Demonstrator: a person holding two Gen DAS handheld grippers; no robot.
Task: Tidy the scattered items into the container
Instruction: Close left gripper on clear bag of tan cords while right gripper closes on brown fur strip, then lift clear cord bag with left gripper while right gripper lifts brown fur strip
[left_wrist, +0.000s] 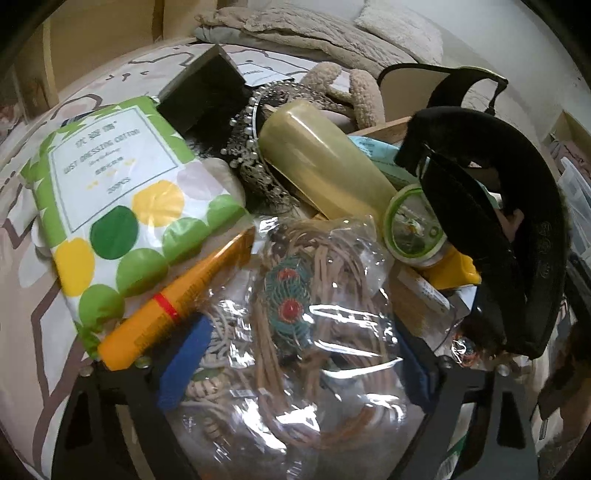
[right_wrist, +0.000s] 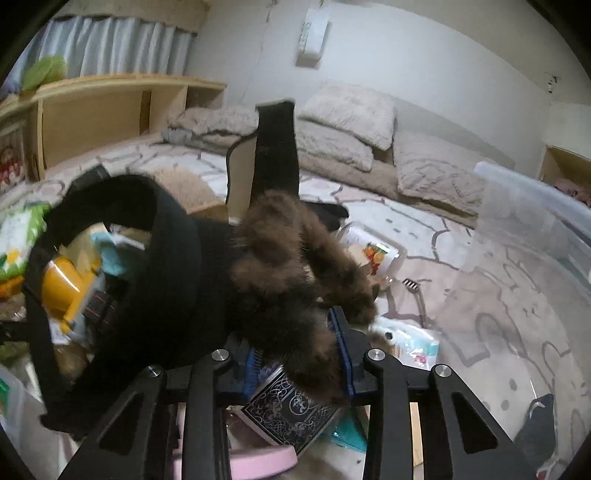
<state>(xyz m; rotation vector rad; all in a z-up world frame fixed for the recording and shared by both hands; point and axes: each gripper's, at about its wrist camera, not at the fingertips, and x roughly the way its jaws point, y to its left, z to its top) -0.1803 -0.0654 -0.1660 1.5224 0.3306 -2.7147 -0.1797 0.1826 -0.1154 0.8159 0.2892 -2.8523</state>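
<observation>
Closest in the right wrist view, the right gripper (right_wrist: 301, 354) has its blue pads pinched on the brown furry part of a black headband (right_wrist: 173, 258), which hangs lifted above the clutter. It looks light, with a springy band and soft fur, so fur alone may slip; the firm band beside the fur seems the surer hold. Across from it, the left gripper (left_wrist: 291, 354) stands wide open astride a clear bag of beaded cords (left_wrist: 314, 295), its pads not visibly pressing. That bag looks limp and slick, best taken across its bulky middle. Beyond lie an orange tube (left_wrist: 173, 299), a cotton pad pack (left_wrist: 122, 206) and a yellow-green bottle (left_wrist: 325, 166). Farthest, the clear plastic container (right_wrist: 535, 229) waits on the bed (right_wrist: 424, 229).
</observation>
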